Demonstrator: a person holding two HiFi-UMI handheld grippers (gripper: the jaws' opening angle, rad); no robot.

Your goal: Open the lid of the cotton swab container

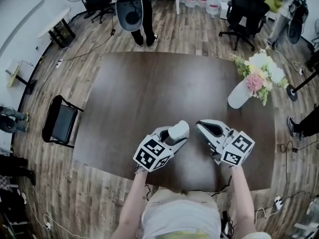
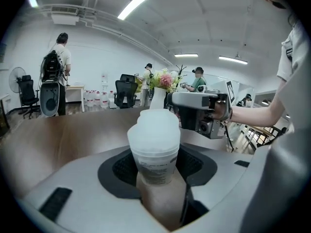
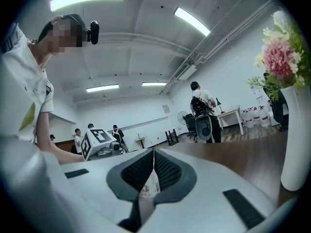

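The cotton swab container (image 1: 178, 130) is a small translucent white tub with its lid down. It stands upright between the pads of my left gripper (image 1: 174, 136), held above the near part of the brown table (image 1: 149, 93). In the left gripper view the container (image 2: 154, 144) fills the gap of the left gripper (image 2: 155, 174), and its printed label shows below the lid. My right gripper (image 1: 202, 125) hovers just to the right of it, apart from it and shut. In the right gripper view a thin printed label scrap (image 3: 149, 187) sits pinched in the slit of the right gripper (image 3: 153, 154).
A white vase of flowers (image 1: 239, 94) stands at the table's right side, close to the right gripper in its own view, where the vase (image 3: 294, 140) rises at the right edge. A black chair (image 1: 61, 121) stands left of the table. People and office chairs are at the far end of the room.
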